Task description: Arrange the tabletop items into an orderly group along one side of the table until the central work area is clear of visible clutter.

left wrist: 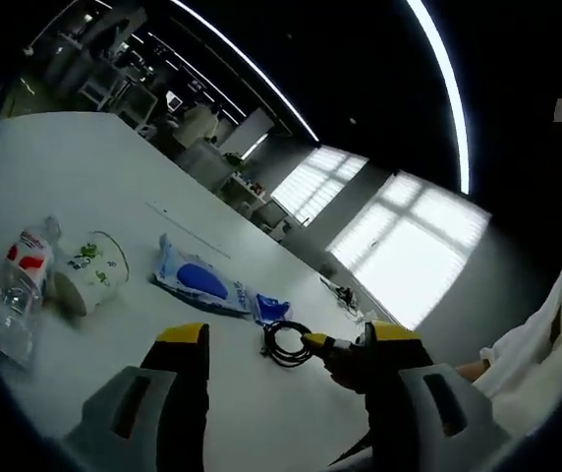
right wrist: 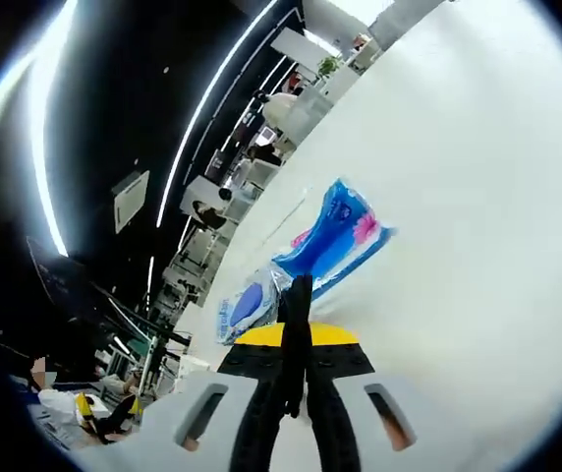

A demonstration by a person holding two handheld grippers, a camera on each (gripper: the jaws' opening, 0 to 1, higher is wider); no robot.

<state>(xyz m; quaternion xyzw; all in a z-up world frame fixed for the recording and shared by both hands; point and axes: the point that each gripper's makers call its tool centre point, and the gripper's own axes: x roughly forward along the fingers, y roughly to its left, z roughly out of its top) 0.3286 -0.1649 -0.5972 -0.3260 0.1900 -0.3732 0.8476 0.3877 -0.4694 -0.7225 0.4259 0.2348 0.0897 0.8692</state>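
A coiled black cable point(left wrist: 269, 342) hangs just over the white table point(left wrist: 114, 177), held by my right gripper point(left wrist: 312, 340), which reaches in from the right. In the right gripper view that gripper point(right wrist: 296, 339) is shut on the black cable point(right wrist: 296, 305), which runs up between the yellow tips. My left gripper point(left wrist: 291, 333) stands open above the table, its jaws wide apart on either side of the cable. Beyond lie a blue-and-white pouch point(left wrist: 202, 283) and a small blue packet point(left wrist: 271, 307). A blue tissue pack point(right wrist: 335, 236) and the pouch point(right wrist: 252, 300) lie ahead of the right gripper.
A clear water bottle with a red label point(left wrist: 16, 285) lies at the left beside a paper cup with green print point(left wrist: 89, 270). A person in white clothes point(left wrist: 546, 344) is at the right. Wide bare table point(right wrist: 477, 197) stretches to the right of the tissue pack.
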